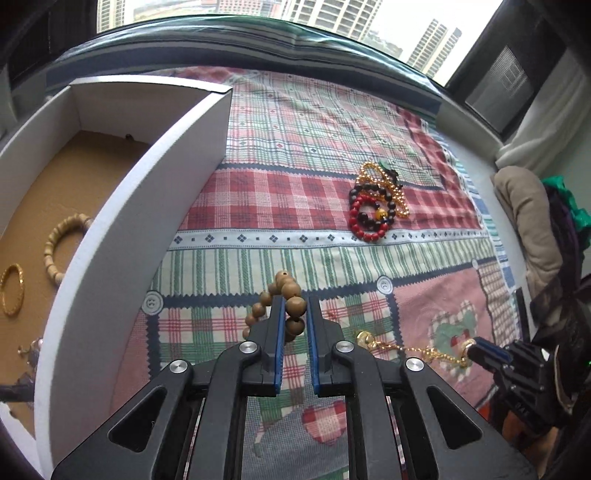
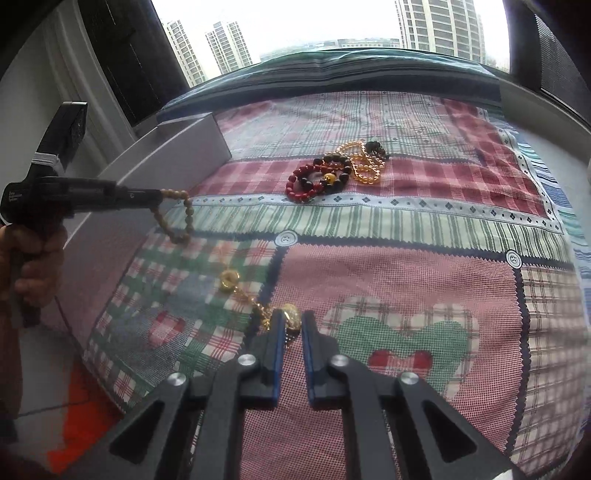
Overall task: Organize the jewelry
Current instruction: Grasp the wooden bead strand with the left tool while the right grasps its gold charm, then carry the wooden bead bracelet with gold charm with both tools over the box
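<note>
1. I work over a bed covered by a patchwork quilt (image 2: 388, 229) of red, green and pink checks, with printed hearts and buttons.
2. Beyond the quilt's far edge a wide window (image 2: 295, 33) shows pale high-rise towers; dark frames flank it.
3. A white box (image 1: 147, 206) with a brown floor sits on the quilt's left side. Inside it lie a pale bead bracelet (image 1: 61, 243) and a gold bangle (image 1: 13, 291).
4. My left gripper (image 1: 295, 314) is closed on a brown wooden bead bracelet (image 1: 284, 299), just right of the box wall; in the right wrist view the loop hangs from the fingers, its lowest beads close to the quilt.
5. My right gripper (image 2: 291, 325) has its jaws narrow around a gold chain (image 2: 258, 306) with a gold ring-shaped charm at its far end, lying on the quilt nearer me than the box.
6. Farther across the quilt from the box, a red bead bracelet (image 2: 306, 184), a dark bead bracelet (image 2: 338, 170) and a gold bead strand (image 2: 364, 166) lie in one touching heap.
7. Small white lettering on the left gripper's body is too blurred to read.
</note>
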{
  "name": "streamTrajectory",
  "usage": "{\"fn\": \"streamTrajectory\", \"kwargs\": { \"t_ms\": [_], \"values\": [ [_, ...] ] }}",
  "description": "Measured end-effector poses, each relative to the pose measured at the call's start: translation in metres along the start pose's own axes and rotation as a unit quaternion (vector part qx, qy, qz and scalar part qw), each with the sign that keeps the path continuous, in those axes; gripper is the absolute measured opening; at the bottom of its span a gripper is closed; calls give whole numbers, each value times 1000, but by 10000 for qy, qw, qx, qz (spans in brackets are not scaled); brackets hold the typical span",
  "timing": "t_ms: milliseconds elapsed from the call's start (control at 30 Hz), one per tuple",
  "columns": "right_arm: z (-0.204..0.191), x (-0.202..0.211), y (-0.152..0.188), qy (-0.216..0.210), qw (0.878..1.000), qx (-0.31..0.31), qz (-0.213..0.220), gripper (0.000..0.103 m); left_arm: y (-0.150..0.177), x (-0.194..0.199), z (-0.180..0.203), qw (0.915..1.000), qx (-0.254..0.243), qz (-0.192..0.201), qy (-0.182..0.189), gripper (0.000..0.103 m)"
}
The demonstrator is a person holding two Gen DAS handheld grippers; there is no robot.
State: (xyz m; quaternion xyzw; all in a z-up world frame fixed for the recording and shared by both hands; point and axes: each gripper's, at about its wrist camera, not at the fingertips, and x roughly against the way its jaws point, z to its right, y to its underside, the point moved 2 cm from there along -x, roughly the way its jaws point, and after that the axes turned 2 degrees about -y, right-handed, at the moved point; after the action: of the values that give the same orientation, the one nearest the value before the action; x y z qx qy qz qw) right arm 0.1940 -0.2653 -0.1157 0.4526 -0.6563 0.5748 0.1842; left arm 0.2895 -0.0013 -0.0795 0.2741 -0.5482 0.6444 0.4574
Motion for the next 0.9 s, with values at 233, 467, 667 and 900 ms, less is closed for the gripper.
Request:
{"fn": "streamTrajectory", "kwargs": {
  "t_ms": [233, 467, 667, 900],
  "values": [
    [-22, 35, -22, -347, 9988, 231, 275, 10, 23, 50, -4, 9994, 202, 184, 203, 9],
    [-54, 68, -45, -698, 9949, 519, 509, 10, 33, 103, -8, 9971, 390, 440, 474, 9],
    [-96, 89, -77, -1012, 9875, 952, 748, 10, 36, 159, -34, 9941, 684, 652, 535, 9],
    [-151, 106, -135, -1611, 9726, 1302, 1056, 10, 32, 216, -92, 9892, 1048, 1022, -102, 9]
  ]
}}
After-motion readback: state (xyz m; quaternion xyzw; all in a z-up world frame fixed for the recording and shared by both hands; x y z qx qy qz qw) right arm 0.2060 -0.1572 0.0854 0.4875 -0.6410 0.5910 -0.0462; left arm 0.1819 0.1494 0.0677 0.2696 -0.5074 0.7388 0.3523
